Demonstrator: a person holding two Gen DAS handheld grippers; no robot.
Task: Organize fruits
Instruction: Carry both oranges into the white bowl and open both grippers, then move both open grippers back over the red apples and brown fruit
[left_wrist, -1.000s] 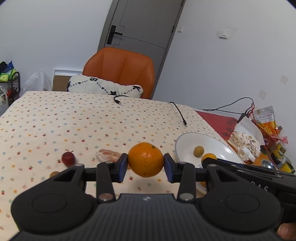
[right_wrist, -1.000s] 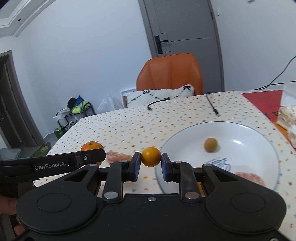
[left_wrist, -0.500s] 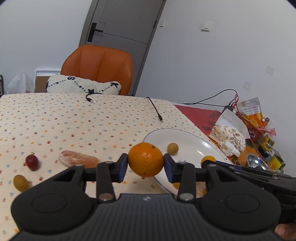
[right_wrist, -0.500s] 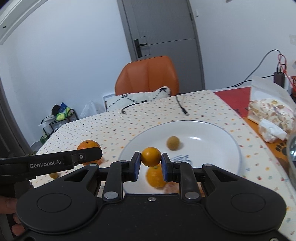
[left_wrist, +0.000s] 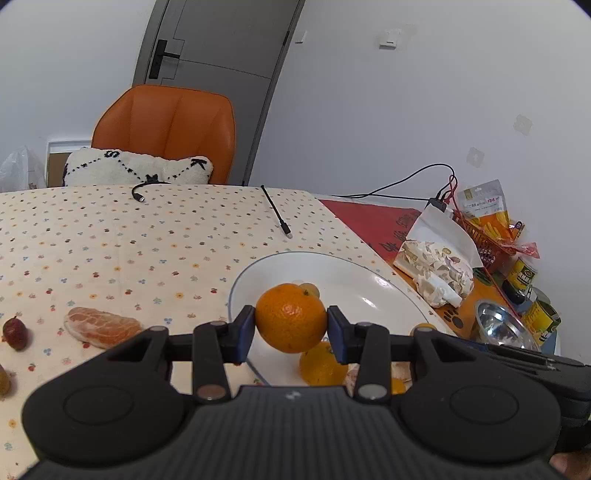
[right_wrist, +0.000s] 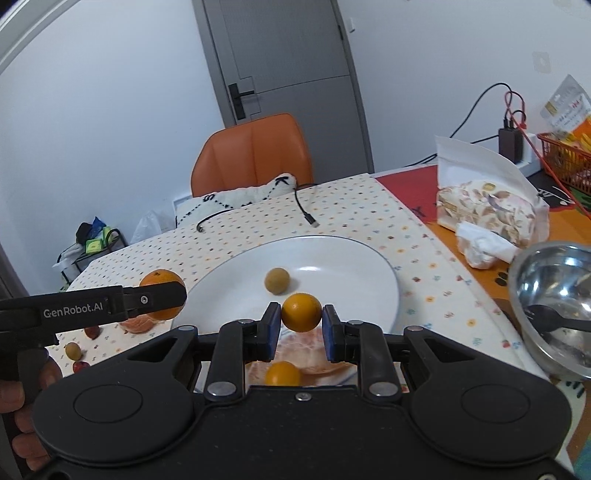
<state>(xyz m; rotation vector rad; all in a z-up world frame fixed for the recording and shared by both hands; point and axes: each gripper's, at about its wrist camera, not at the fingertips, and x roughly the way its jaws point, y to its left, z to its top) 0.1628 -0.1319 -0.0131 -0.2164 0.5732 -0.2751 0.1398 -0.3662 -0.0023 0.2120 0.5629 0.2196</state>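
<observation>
Left gripper (left_wrist: 291, 324) jaws clamp an orange (left_wrist: 290, 317) over the plate (left_wrist: 376, 291) rim at 7 o'clock; right gripper (right_wrist: 297, 324) jaws pinch a kumquat (right_wrist: 301, 312) above the plate's near half. Fruit beneath is partly hidden.

glossy white plate (right_wrist: 376, 280), shiny metal bowl (right_wrist: 535, 280) — dimpled orange (left_wrist: 290, 317)

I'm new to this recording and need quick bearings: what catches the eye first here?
Each gripper is clamped on fruit: the left gripper holds a big orange, the right gripper a small orange fruit. Both hang over the near part of the white plate, where a tan round fruit already lies.
</observation>
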